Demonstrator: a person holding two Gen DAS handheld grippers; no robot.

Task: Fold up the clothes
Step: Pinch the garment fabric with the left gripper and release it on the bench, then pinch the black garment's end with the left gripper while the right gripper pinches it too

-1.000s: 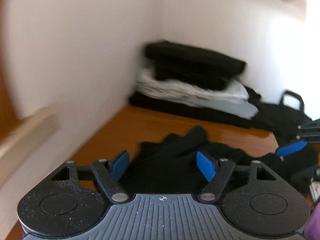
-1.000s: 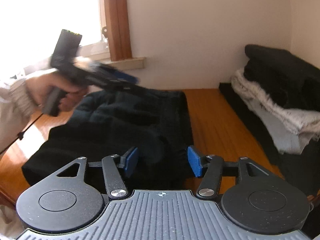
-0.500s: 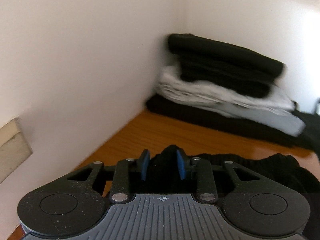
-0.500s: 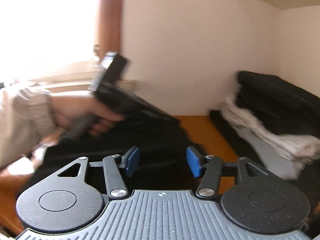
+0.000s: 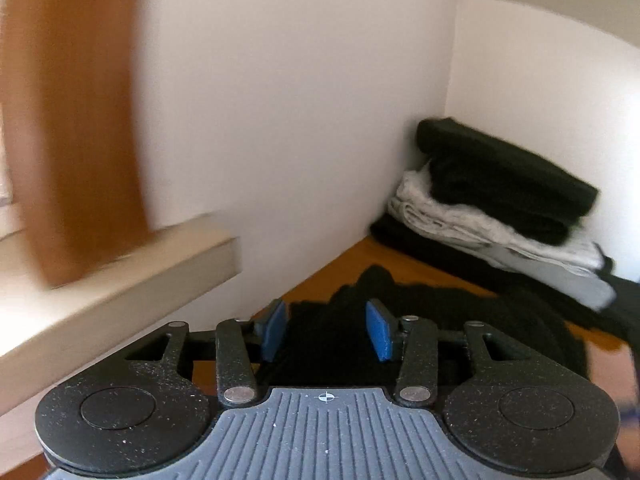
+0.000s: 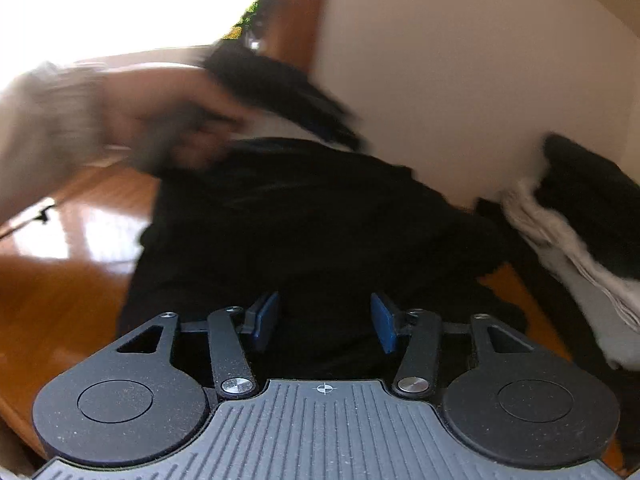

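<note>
Our left tool (image 5: 326,330) is opening, pads spread with black cloth between them but not pinched; our right tool (image 6: 326,322) is closing over the black garment (image 6: 304,224) lying on the wooden floor (image 6: 60,292). We should pinch matching edges, lift evenly. We count two tools, one loose garment, one folded stack (image 5: 500,196) at two o'clock

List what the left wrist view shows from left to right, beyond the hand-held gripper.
Wooden window frame → pale sill → white wall → loose black garment → stack of folded clothes.
</note>
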